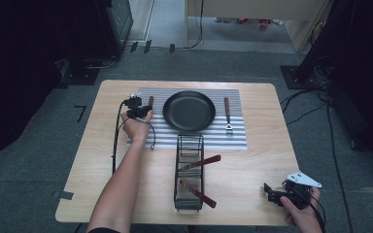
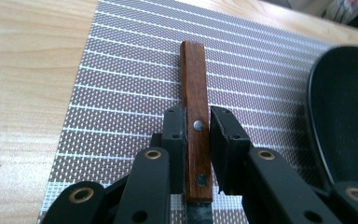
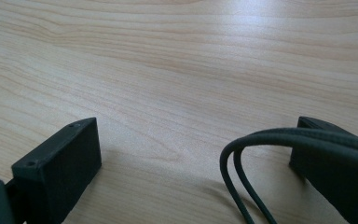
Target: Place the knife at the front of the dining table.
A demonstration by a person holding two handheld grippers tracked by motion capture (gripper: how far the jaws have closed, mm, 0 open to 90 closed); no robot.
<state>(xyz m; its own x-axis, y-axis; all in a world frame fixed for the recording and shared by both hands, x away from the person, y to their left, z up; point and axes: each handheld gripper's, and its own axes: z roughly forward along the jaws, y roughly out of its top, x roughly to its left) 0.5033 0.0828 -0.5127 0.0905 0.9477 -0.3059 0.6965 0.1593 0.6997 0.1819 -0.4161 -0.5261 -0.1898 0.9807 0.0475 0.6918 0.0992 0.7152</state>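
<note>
A knife with a riveted wooden handle [image 2: 195, 84] lies on the striped placemat [image 2: 121, 93], just left of the black pan [image 1: 189, 110]. My left gripper [image 2: 197, 114] is shut on that handle, one pad on each side near the rivets, and the dark blade runs back under the jaws. In the high view the left gripper [image 1: 137, 108] sits at the mat's left part, with the handle's end [image 1: 151, 101] poking out beyond it. My right gripper [image 1: 272, 193] rests open near the table's front right edge. Its jaws [image 3: 193, 126] stand wide over bare wood.
A wooden-handled fork [image 1: 228, 114] lies on the mat right of the pan. A black wire basket [image 1: 178, 165] stands in front of the mat with wooden-handled utensils in it. The right gripper's cable [image 3: 242, 158] loops across its right jaw.
</note>
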